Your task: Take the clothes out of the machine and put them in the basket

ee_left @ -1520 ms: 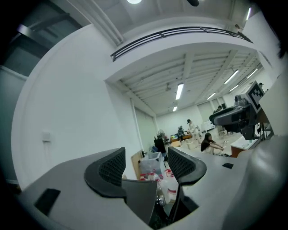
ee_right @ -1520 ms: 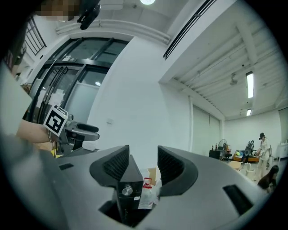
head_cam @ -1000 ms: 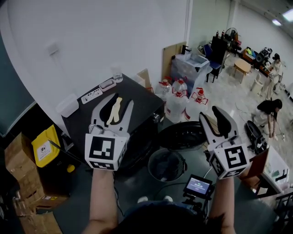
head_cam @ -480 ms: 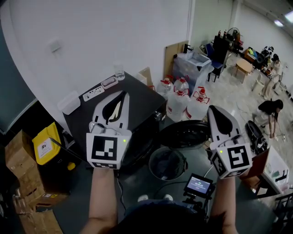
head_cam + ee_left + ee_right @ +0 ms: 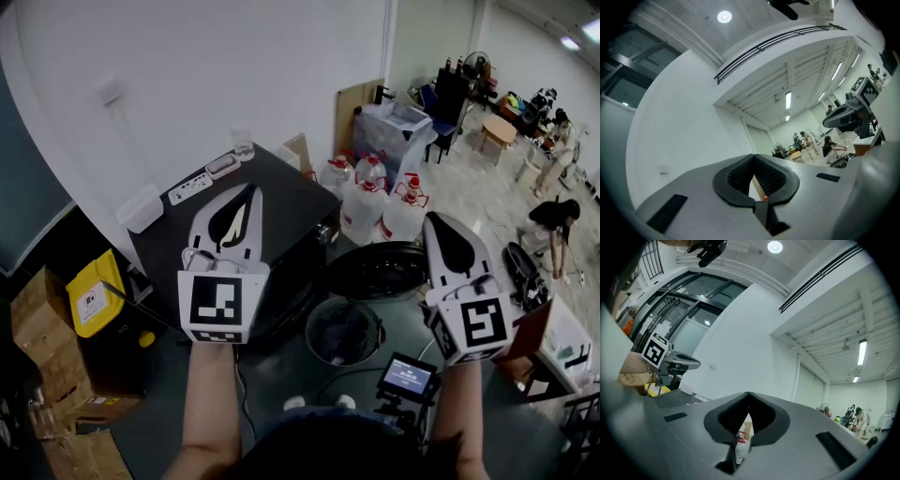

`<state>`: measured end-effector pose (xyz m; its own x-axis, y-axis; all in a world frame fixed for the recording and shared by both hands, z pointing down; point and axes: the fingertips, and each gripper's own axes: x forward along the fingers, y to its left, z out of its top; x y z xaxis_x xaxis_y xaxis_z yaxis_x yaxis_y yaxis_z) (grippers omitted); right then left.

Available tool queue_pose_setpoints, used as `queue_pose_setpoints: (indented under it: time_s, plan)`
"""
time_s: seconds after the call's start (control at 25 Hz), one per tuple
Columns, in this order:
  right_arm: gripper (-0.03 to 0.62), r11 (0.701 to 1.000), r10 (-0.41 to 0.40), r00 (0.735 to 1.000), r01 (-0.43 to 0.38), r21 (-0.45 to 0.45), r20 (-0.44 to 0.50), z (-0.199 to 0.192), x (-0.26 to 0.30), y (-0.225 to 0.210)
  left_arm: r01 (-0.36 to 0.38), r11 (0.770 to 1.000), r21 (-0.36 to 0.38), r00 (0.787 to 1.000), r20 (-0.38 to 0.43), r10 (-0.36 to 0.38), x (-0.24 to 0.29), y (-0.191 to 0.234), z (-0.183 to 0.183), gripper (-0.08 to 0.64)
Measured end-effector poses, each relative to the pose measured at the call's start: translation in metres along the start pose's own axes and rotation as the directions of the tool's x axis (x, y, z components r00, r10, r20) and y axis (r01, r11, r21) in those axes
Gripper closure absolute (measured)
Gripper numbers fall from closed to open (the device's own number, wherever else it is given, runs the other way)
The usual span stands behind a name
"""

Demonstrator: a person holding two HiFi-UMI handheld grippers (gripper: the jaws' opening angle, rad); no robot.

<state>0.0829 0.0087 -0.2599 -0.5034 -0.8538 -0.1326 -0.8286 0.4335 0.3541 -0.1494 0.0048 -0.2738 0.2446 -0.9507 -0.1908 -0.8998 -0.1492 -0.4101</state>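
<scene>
In the head view the black washing machine [image 5: 281, 220] stands ahead of me, its round door [image 5: 380, 272] swung open to the right. The round mesh basket [image 5: 343, 333] sits on the floor below the door. What lies in it I cannot make out, and no clothes show in the machine. My left gripper [image 5: 252, 191] hovers over the machine's top, shut and empty. My right gripper [image 5: 433, 219] is held above the open door, also shut and empty. Both jaws meet at the tips in the left gripper view [image 5: 753, 157] and the right gripper view [image 5: 748, 394].
A power strip [image 5: 188, 190], a small box and a glass [image 5: 244, 143] rest on the machine's top. Water jugs [image 5: 373, 200] stand behind it. A yellow container [image 5: 90, 300] and cardboard boxes [image 5: 47, 347] are at the left. A small monitor [image 5: 406, 378] sits by my feet. People work far right.
Both grippers went from open to shut with nothing between the jaws. The hands have barely shifted.
</scene>
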Motion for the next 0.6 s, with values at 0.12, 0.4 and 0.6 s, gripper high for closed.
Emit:
queue_pose_setpoints:
  time_s: [0.12,0.4,0.6]
  plan:
    - [0.591,1.000,0.002,1.000,-0.002,-0.007,0.003,0.001,0.000,0.000,-0.003,1.000,-0.002,1.000,0.007,0.003,0.000,-0.001,0.002,0.557]
    - [0.591,1.000,-0.004,1.000,0.004,-0.007,0.011,0.004,-0.005,0.001,-0.015,1.000,0.002,1.000,0.007,0.015,-0.003,0.000,0.002,0.557]
    - [0.591,1.000,-0.008,1.000,0.008,-0.008,0.011,0.010,-0.007,0.001,-0.032,0.999,0.012,0.999,0.009,0.032,-0.005,0.002,0.006,0.557]
